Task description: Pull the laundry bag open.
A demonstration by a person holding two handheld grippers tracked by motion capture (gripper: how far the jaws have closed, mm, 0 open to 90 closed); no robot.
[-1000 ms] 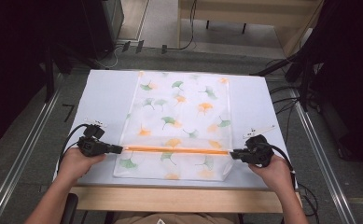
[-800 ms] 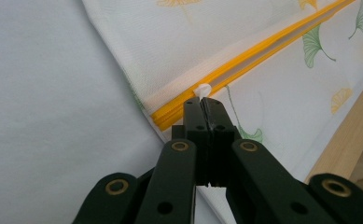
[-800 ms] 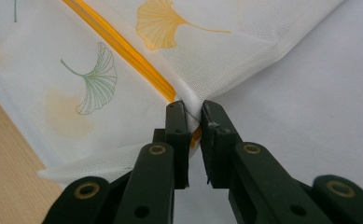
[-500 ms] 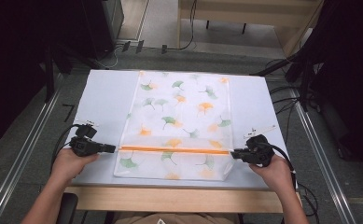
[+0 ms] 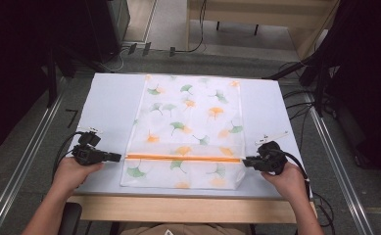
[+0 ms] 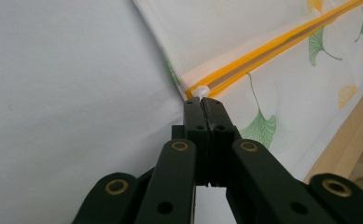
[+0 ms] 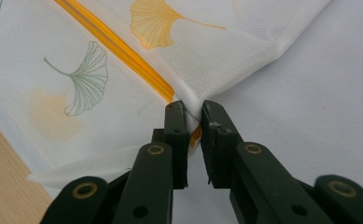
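**Both grippers at the zipper ends**

A leaf-printed mesh bag (image 5: pixel 190 129) lay flat mid-worktop (image 5: pixel 105 103), its orange zipper (image 5: pixel 183 157) near the front edge. The left gripper (image 6: pixel 202 100) was clenched on the white zipper pull (image 6: pixel 201 90); the right gripper (image 7: pixel 193 112) pinched the bag's opposite edge.

No text, label, brand, number or sign can be read anywhere. The mesh bag (image 5: pixel 188 129) carries just printed ginkgo leaves in green and orange and a plain orange zipper (image 5: pixel 183 157); the white table (image 5: pixel 109 103) bears no writing.
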